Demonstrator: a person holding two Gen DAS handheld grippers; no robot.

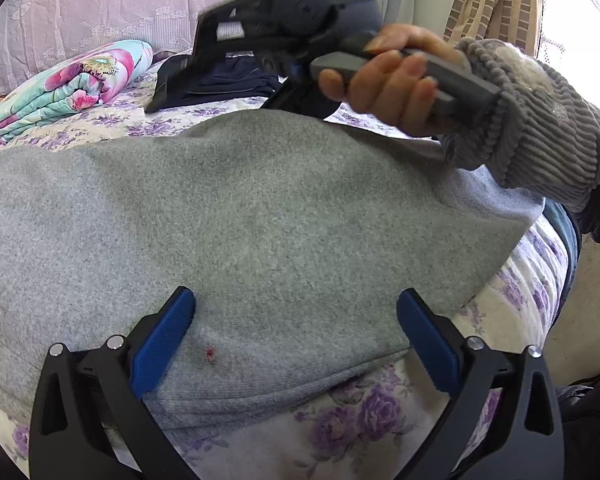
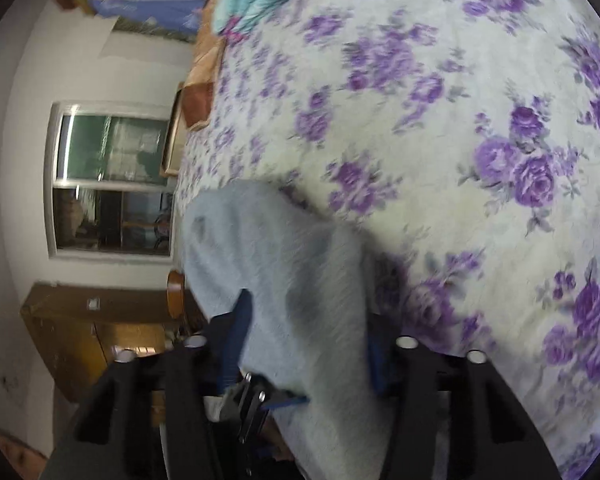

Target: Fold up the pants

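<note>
The left tongs stand wide apart, their blue pads resting on or just over the near hem of the grey fleece pants, with nothing pinched between them. The right tongs are clamped on a lifted fold of the same grey fabric, which fills the gap between the blue fingers (this view is blurred by motion, so how firmly the pads bite is hard to judge).

In the left wrist view the right tongs show as a dark, smeared shape held above the far edge of the pants by a hand in a grey ribbed sleeve.

The pants lie spread broadly across a bed covered in a cream quilt printed with purple roses. Farther back on the bed sits a dark navy folded garment, and to its left a rolled turquoise blanket with pink flowers. Behind them hangs a pale lilac embossed cloth. The right wrist view also takes in a white-framed window and a brown wooden cabinet beside the bed.
</note>
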